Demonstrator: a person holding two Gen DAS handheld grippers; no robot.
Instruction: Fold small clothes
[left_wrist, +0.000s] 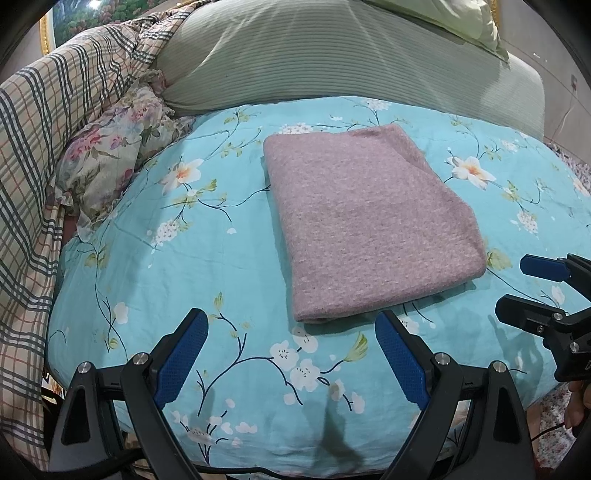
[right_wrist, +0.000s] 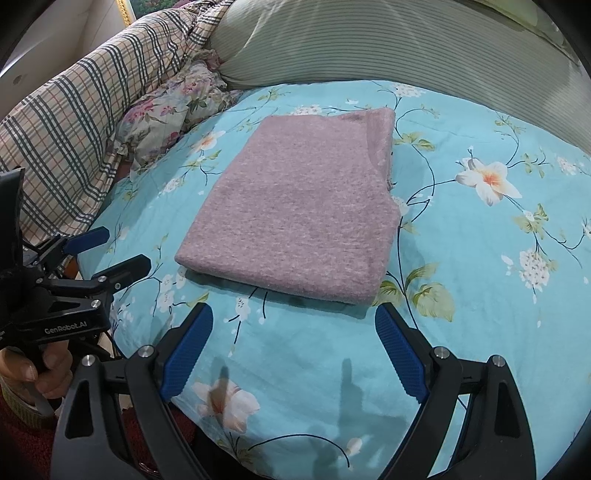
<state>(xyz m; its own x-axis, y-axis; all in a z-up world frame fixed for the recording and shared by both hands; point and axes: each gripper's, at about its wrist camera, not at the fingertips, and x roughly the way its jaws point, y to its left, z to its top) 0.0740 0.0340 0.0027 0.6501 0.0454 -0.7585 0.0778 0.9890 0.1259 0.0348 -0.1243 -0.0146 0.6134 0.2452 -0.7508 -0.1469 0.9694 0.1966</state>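
A mauve knitted garment (left_wrist: 365, 221) lies folded into a neat rectangle on the turquoise floral bedsheet (left_wrist: 147, 280); it also shows in the right wrist view (right_wrist: 299, 210). My left gripper (left_wrist: 291, 325) is open and empty, just short of the garment's near edge. My right gripper (right_wrist: 293, 321) is open and empty, also just short of the near edge. The right gripper shows at the right edge of the left wrist view (left_wrist: 517, 288), and the left gripper shows at the left of the right wrist view (right_wrist: 118, 247). Neither touches the garment.
A plaid quilt (left_wrist: 48, 155) is heaped at the left, with a floral pillow (left_wrist: 110, 155) beside it. A green striped pillow (left_wrist: 332, 55) lies behind the garment. The bed's near edge (right_wrist: 184, 410) drops off below the grippers.
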